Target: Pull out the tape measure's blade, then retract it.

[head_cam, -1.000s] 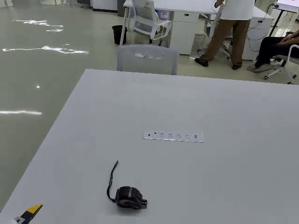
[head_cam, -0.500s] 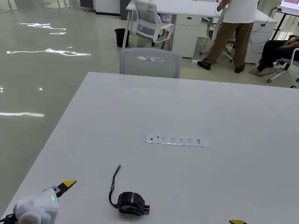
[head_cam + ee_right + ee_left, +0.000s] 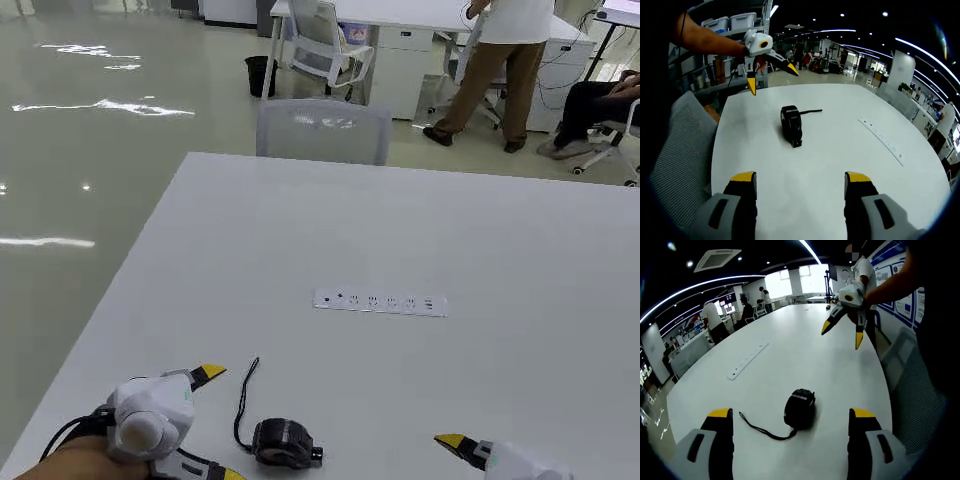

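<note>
Left gripper (image 3: 218, 424) sits at the near edge of the white table (image 3: 300, 220), jaws wide apart, yellow tips over bare tabletop, holding nothing. Right gripper (image 3: 800, 176) is low at the near right, jaws also spread, empty.

Tape measure (image 3: 283, 443) lies on the table between the two, just beside the left gripper's tips, touched by neither. Dark case, blade drawn in; the end hook shows at the mouth, facing the right gripper. Black wrist strap (image 3: 241, 400) trails off the case, away from the person.

Farther up the tabletop a white power strip (image 3: 380, 302) lies flat, well apart from the tape. Grey chair (image 3: 322, 131) stands at the far edge. Beyond it there is glossy floor; one person stands (image 3: 505, 60) at another desk and another is seated (image 3: 600, 100).
</note>
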